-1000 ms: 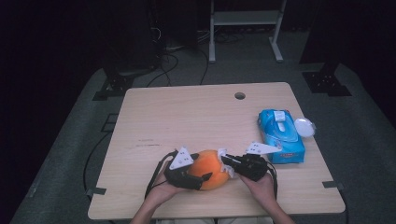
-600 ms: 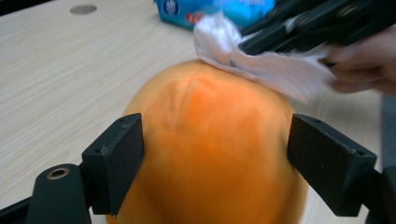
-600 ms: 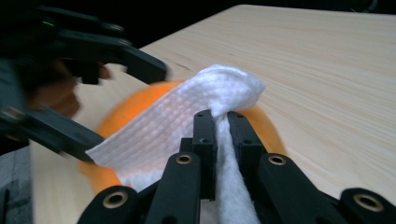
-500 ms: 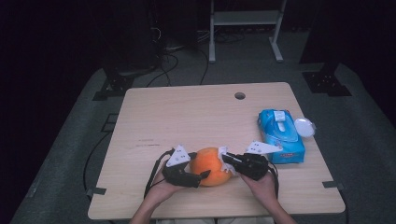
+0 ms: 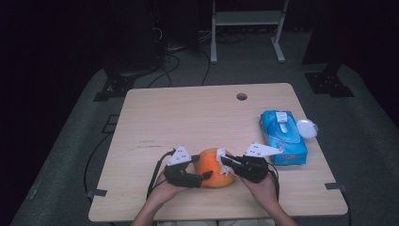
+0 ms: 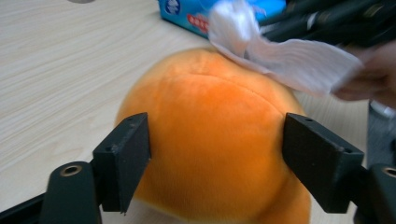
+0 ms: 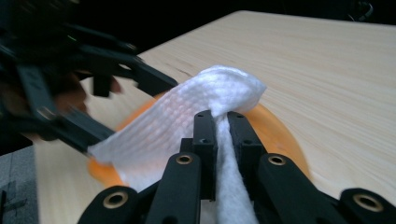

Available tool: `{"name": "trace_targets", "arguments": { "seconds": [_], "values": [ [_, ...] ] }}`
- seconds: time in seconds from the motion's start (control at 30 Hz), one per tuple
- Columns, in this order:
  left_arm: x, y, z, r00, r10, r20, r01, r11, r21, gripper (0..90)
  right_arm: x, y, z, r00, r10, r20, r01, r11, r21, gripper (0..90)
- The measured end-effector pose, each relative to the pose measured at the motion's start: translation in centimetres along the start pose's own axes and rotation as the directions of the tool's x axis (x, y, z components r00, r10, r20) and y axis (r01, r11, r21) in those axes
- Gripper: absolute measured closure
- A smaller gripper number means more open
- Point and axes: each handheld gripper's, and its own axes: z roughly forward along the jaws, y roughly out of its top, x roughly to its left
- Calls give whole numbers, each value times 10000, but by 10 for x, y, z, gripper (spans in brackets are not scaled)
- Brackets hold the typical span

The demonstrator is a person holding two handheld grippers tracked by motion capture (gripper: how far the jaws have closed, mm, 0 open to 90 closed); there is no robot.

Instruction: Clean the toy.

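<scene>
Closing in over the last moment, the left gripper [image 5: 203,176] had brought its fingers [image 6: 122,163] from a wide spread to just beside the flanks of the orange plush ball [image 5: 214,167], which had stayed where it lay on the counter [image 5: 197,117], near its front edge and well apart from the blue pack of wipes [image 5: 283,136] to its right. From the left gripper view the fingers bracketed the ball on both sides; whether they already pressed into the pile could not be told. The right gripper [image 7: 223,122] had its fingers pressed together, pinching a white wipe [image 7: 187,121] that draped over the top of the ball on the side toward the pack of wipes.

The ball looked soft, light and squashy, likely to roll or dent under a push, so a hold across its widest middle seemed best, firm enough to steady it. The wipe was limp and thin, best pinched at a folded edge.

Both forearms came in from the front edge of the counter, hands low, each gripper lying nearly level and angled inward toward the ball
</scene>
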Motion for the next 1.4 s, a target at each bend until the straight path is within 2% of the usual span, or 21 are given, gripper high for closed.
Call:
{"name": "trace_targets", "arguments": {
  "seconds": [0.1,0.17,0.2,0.27,0.3,0.33,0.4,0.47,0.57,0.63,0.7,0.8,0.87,0.93,1.0,1.07,1.13,1.17,1.23,1.33,1.4],
  "values": [
    [-14,7,1,9961,876,-64,-875,9959,211,273,16,7,2,9963,-651,-559,645,9978,-142,821],
    [-15,8,-1,9955,943,-42,-943,9955,119,268,16,10,3,9953,-909,-339,911,9958,51,821],
    [-12,8,-3,9971,765,-30,-765,9971,-21,248,11,9,2,9965,-815,-182,817,9966,120,822],
    [-5,8,-6,9990,288,-336,-292,9995,-116,168,1,6,-2,9964,-786,302,780,9967,221,822],
    [-2,7,-6,9995,-83,-319,78,9998,-162,139,-5,5,-4,9984,-479,305,475,9988,129,822],
    [1,5,-4,9988,-461,-149,459,9988,-148,135,-8,4,-6,9993,-221,304,219,9997,45,822],
    [2,2,2,9966,-790,232,788,9968,104,157,-8,6,-7,9987,-342,389,338,9994,109,822],
    [-3,2,5,9984,-533,196,529,9984,175,190,-1,7,-6,9990,-382,225,381,9993,39,822],
    [-9,7,4,9999,31,157,-33,9999,107,227,14,9,-1,9967,-555,-586,545,9983,-181,821],
    [-11,7,4,9996,244,113,-246,9996,164,229,23,12,3,9928,-931,-757,931,9957,-40,821],
    [-8,5,4,9999,-9,160,8,10000,41,209,23,14,4,9918,-1172,-516,1177,9930,64,821],
    [-4,3,5,9990,-453,18,452,9989,110,116,9,14,-3,9937,-1089,284,1085,9940,151,822],
    [-4,2,6,9989,-452,80,451,9989,115,111,2,12,-8,9937,-891,673,880,9959,188,822],
    [-7,4,7,9995,-308,77,306,9994,164,142,3,11,-9,9952,-784,593,776,9969,152,822],
    [-12,7,8,10000,3,-3,-3,10000,-1,171,12,12,-5,9959,-891,153,890,9960,103,821],
    [-17,9,9,9992,407,-20,-406,9992,62,180,25,14,1,9910,-1273,-418,1279,9917,117,821],
    [-20,8,10,9982,590,-53,-589,9982,130,181,34,16,7,9839,-1704,-533,1721,9847,283,821],
    [-19,6,9,9977,675,-20,-674,9976,155,186,35,16,8,9822,-1826,-444,1841,9824,326,822],
    [-19,5,9,9980,624,10,-624,9979,149,195,27,16,6,9875,-1573,-130,1576,9869,330,822],
    [-20,6,10,9979,650,26,-650,9979,25,195,10,16,-3,9909,-1193,618,1177,9926,297,823],
    [-22,7,12,9974,722,43,-722,9974,60,194,9,16,-7,9932,-982,618,969,9950,238,823]
  ]
}}
